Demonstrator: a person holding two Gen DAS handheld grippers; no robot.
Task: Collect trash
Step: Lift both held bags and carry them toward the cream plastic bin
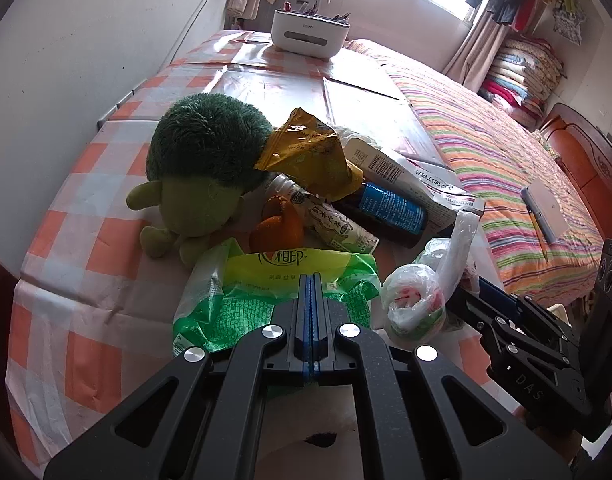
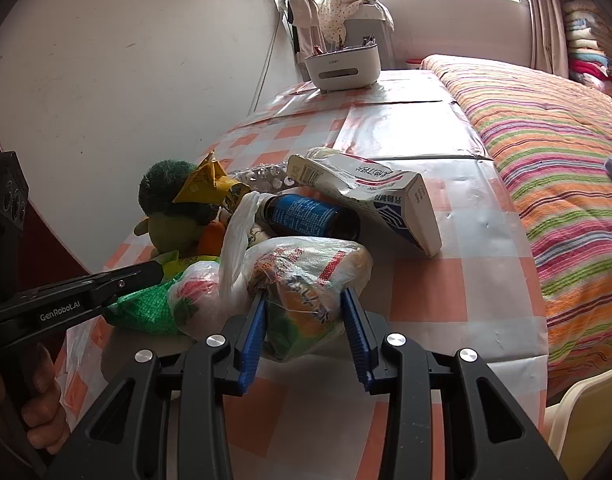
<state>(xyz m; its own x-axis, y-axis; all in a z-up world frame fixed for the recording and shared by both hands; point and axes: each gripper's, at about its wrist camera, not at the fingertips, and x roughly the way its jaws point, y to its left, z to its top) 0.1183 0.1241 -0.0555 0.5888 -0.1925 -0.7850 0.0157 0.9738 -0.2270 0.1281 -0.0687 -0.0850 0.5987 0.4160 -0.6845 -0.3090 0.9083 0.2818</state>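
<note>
Your left gripper (image 1: 310,280) is pressed together, pinching the green bag (image 1: 265,296) at the bottom centre of its view. Your right gripper (image 2: 303,304) is spread around the knotted plastic bag (image 2: 306,280), low centre of that frame, pads just beside it. Careful: that thin film looks slippery and could tear or slide out if you squeeze only a loose fold. It's crinkled, translucent, stuffed with wrappers, lying on the checked tablecloth (image 2: 426,300) near the dark bottle (image 2: 310,216).
</note>
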